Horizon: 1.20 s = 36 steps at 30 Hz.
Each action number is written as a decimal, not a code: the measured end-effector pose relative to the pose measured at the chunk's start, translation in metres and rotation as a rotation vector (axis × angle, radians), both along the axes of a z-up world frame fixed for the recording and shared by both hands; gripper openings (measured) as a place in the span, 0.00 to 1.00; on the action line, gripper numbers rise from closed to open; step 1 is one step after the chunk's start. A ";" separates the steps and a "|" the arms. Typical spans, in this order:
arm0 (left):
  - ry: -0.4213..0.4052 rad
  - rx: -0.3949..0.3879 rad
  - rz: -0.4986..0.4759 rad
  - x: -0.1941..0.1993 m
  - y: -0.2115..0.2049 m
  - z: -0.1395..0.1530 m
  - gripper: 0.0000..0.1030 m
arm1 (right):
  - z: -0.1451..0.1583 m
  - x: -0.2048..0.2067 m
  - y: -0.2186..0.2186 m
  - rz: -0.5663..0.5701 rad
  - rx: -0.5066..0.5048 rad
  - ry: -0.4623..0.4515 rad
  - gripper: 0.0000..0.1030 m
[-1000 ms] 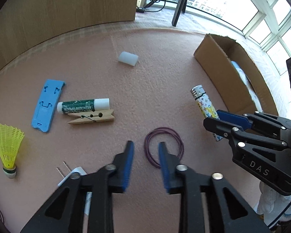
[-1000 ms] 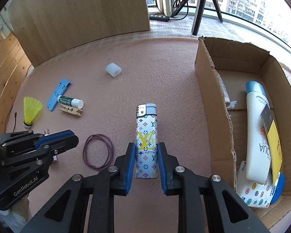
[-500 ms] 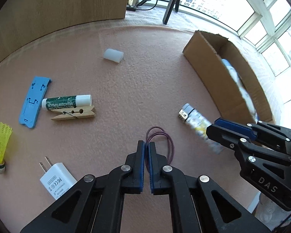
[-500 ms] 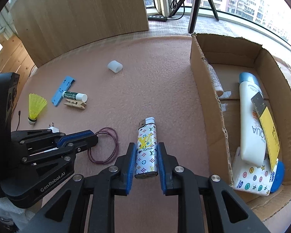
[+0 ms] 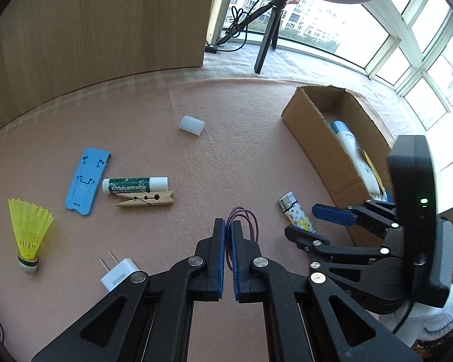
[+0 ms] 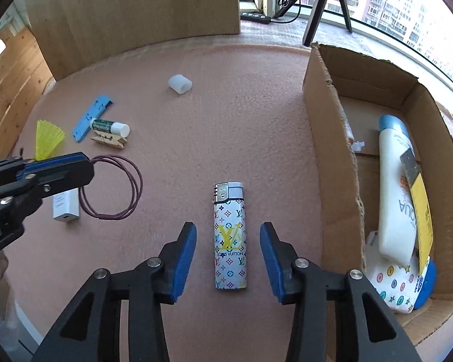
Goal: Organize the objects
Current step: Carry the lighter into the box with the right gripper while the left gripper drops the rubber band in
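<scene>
In the left wrist view, the left tool (image 5: 229,226) is seen clamped on the purple band (image 5: 247,221), whose loops stick out beyond the pads. Ahead on the pink worktop (image 5: 232,138) lie a white cap (image 5: 191,125), a blue holder (image 5: 87,181), a green tube (image 5: 134,184) touching a clothespin (image 5: 145,200), a shuttlecock (image 5: 28,235) and a white charger (image 5: 119,274) with its prongs visible. The right tool (image 5: 305,221) is seen at the right, over the lighter (image 5: 296,214), beside the box (image 5: 326,150). In the right wrist view, the right tool (image 6: 228,241) is shown with its jaws opening, the lighter (image 6: 229,238) lying flat between them and touched by neither pad. Only here is the band (image 6: 113,191) seen as a full double loop, pinched at its left by the left tool (image 6: 87,167) and partly over the charger (image 6: 65,206). Only here is the box (image 6: 326,138) interior laid open: a white bottle (image 6: 394,193), a yellow card (image 6: 419,205) and a patterned pouch (image 6: 391,283).
</scene>
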<state>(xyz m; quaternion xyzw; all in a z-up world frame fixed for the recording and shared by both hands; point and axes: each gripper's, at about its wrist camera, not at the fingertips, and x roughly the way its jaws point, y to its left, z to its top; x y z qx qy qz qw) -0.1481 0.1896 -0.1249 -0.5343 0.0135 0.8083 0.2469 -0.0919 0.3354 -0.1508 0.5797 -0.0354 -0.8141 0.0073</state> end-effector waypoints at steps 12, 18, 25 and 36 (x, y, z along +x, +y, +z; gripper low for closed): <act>0.070 0.024 -0.016 0.002 0.011 0.037 0.03 | 0.018 -0.003 0.001 0.015 -0.015 0.046 0.20; 0.111 0.083 -0.048 -0.005 0.044 0.066 0.03 | 0.087 0.029 0.030 -0.030 -0.084 0.192 0.20; 0.168 0.107 -0.126 -0.021 0.121 0.088 0.03 | 0.125 0.055 0.096 -0.138 -0.028 0.270 0.20; 0.130 0.089 -0.201 -0.036 0.210 0.066 0.04 | 0.101 0.061 0.169 -0.238 -0.038 0.229 0.21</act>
